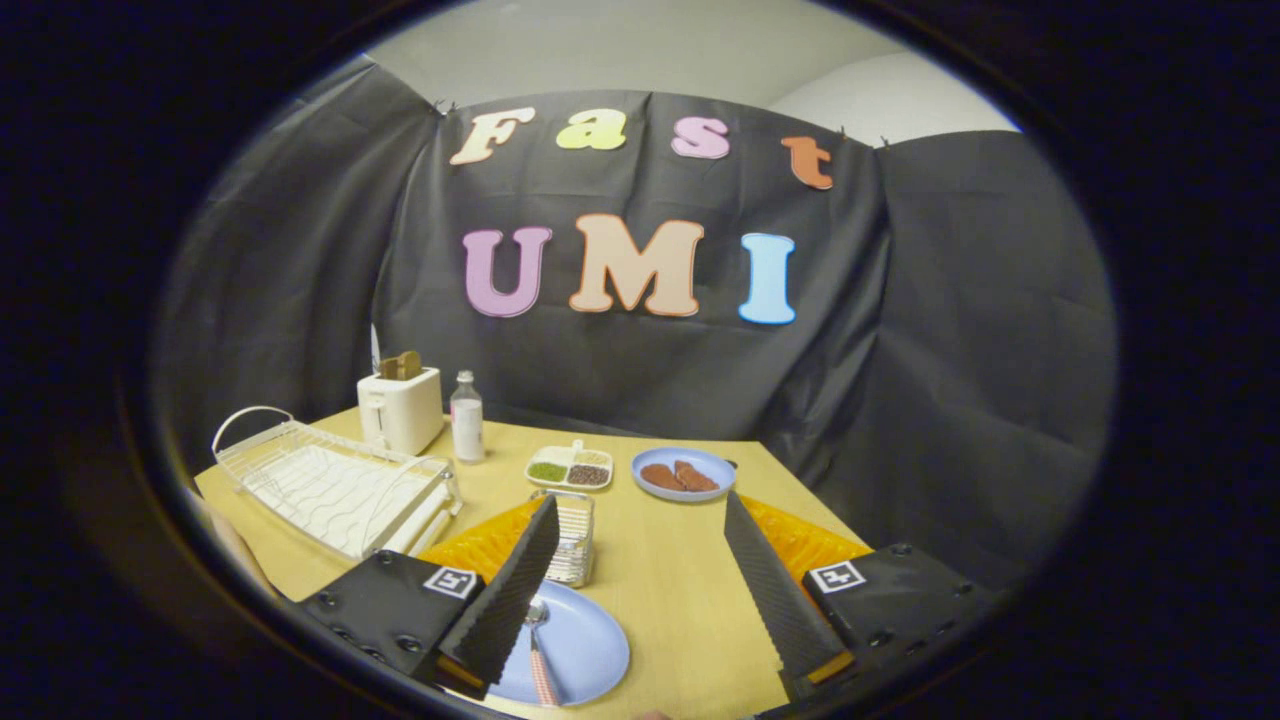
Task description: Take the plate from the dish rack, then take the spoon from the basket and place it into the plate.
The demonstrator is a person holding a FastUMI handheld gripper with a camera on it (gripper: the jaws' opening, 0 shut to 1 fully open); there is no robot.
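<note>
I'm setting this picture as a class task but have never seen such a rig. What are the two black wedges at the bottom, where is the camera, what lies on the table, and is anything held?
The camera rides on a hand-held gripper and looks forward along it. The black ribbed wedges are its two fingers, standing wide apart and holding nothing. On the wooden table, beside the left finger, a blue plate carries a spoon. Just ahead of that finger stands a small wire basket. Farther off are a white dish rack, a toaster, a bottle, a divided tray of foods and a second blue plate with brown pieces.
</note>
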